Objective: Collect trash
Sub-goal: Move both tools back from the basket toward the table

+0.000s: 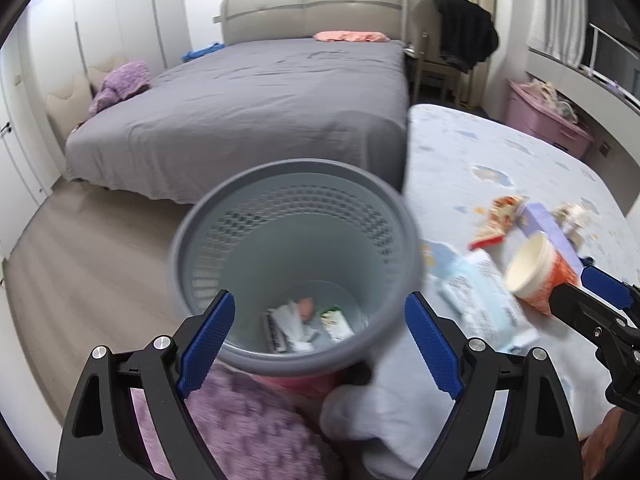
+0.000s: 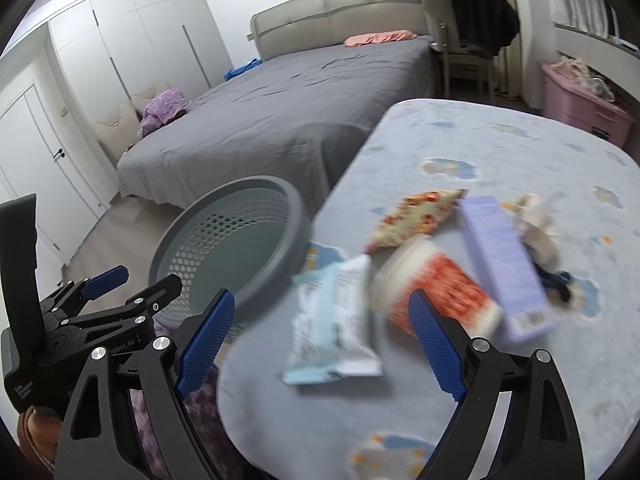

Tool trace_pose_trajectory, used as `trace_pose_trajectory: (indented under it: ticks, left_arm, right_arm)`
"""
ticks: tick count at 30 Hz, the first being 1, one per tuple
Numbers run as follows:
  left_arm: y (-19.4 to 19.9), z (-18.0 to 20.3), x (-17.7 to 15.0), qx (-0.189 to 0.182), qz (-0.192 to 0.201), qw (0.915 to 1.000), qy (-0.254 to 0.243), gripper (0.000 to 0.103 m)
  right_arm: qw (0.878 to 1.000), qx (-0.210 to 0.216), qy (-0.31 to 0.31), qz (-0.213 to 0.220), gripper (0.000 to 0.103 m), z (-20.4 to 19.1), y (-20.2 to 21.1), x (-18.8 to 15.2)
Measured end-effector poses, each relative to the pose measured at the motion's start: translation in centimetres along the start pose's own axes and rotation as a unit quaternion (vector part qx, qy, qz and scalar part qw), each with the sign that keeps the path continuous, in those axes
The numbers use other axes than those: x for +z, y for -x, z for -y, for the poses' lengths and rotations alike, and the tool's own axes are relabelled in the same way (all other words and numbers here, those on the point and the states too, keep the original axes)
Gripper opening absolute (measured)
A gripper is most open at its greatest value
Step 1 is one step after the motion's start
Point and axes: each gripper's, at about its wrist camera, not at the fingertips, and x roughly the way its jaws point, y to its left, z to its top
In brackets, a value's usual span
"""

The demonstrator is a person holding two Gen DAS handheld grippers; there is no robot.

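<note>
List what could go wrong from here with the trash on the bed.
1. The paper cup lies on its side on soft bedding; the open right gripper may roll it away.
2. The wrapper is flat and may slip from the pads.
3. The bin stands beside the bed's edge, so a nudge from the open left gripper may tip it.

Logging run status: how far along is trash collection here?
Done: some wrappers lie at the bottom of the grey bin. In hand: nothing; left claw and right claw both stand open and empty. Left on the table: pale blue packet, paper cup, purple box, patterned wrapper, crumpled tissue.
</note>
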Motion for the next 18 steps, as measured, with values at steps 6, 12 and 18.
trace_pose_trajectory:
  ticks: [6, 12, 18]
  left_arm:
    - [0.2, 4.1, -1.1, -0.022, -0.008, 0.9995, -0.022, 0.085]
    - [0.5, 6.9, -1.9, -0.019, -0.010, 0.9991, -0.035, 0.085]
    - [0.8, 7.2, -1.9, -0.001, -0.010, 0.9996, -0.025, 0.085]
  right_arm:
    - [0.999, -0.020, -0.024, 0.004, 0.085, 3.8, 2.2, -2.1]
    - [0.999, -0.023, -0.025, 0.004, 0.085, 6.7, 2.7, -2.6]
    - [1.000, -0.011, 0.010, -0.005, 0.085, 7.2, 1.6, -1.3]
